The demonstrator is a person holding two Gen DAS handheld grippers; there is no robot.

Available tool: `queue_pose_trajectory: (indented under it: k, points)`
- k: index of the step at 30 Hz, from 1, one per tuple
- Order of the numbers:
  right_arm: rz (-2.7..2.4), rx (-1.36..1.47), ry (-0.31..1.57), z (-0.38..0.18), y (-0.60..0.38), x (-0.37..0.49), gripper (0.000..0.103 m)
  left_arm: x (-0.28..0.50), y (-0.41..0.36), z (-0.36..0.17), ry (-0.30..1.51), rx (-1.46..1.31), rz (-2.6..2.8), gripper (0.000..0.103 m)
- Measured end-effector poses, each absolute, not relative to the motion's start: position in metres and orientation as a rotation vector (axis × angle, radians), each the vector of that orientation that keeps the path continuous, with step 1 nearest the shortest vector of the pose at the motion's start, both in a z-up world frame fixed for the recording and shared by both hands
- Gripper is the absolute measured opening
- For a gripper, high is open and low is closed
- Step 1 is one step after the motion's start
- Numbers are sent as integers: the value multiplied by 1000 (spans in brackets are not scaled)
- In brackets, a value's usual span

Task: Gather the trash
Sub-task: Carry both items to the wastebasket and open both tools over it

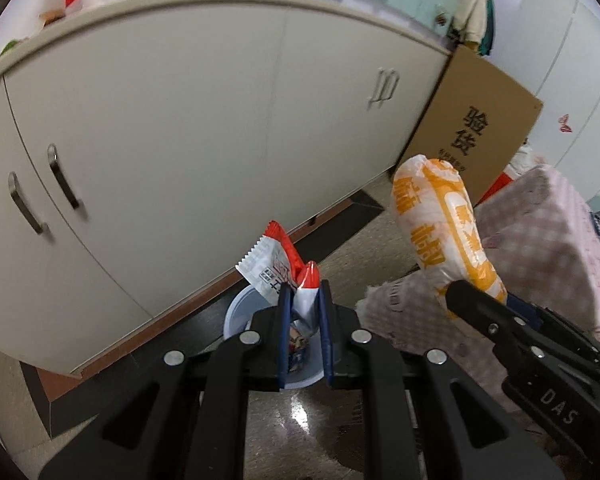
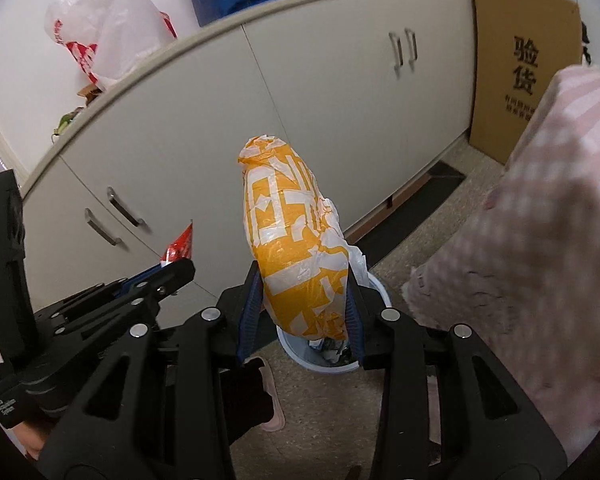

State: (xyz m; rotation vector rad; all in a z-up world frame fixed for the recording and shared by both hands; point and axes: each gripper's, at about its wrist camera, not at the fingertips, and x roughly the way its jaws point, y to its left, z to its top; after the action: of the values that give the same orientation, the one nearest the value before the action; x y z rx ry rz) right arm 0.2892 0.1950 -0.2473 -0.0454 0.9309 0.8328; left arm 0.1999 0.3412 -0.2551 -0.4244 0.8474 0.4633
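Note:
My left gripper (image 1: 305, 300) is shut on a red and white snack wrapper (image 1: 276, 264), whose top sticks up above the blue pads. Below it on the floor stands a pale blue trash bin (image 1: 236, 312). My right gripper (image 2: 304, 292) is shut on a bulging orange and white plastic bag (image 2: 296, 236), held upright over the same bin (image 2: 300, 354), which has scraps inside. In the left wrist view the bag (image 1: 440, 220) and the right gripper (image 1: 468, 300) show at the right. The right wrist view has the left gripper (image 2: 176, 270) and the wrapper's red tip (image 2: 180, 244) at the left.
A long beige cabinet (image 1: 180, 120) with metal handles runs behind the bin. A flat cardboard sheet (image 1: 472, 128) leans at its right end. A pink checked cloth (image 2: 540, 240) covers something at the right. A pink slipper (image 2: 272, 396) lies on the speckled floor. Bags sit on the cabinet top.

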Motion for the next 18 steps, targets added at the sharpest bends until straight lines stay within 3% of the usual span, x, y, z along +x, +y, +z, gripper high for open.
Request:
queue_pose_trajectory:
  k: [5, 8, 18]
  points:
    - [845, -9, 978, -280, 218, 301, 59, 206, 365, -280, 882, -439, 499, 13]
    - [827, -19, 1005, -297, 223, 306, 65, 209, 373, -297, 914, -448, 499, 13]
    - [803, -29, 1057, -319, 225, 309, 66, 220, 370, -326, 971, -460, 480, 13]
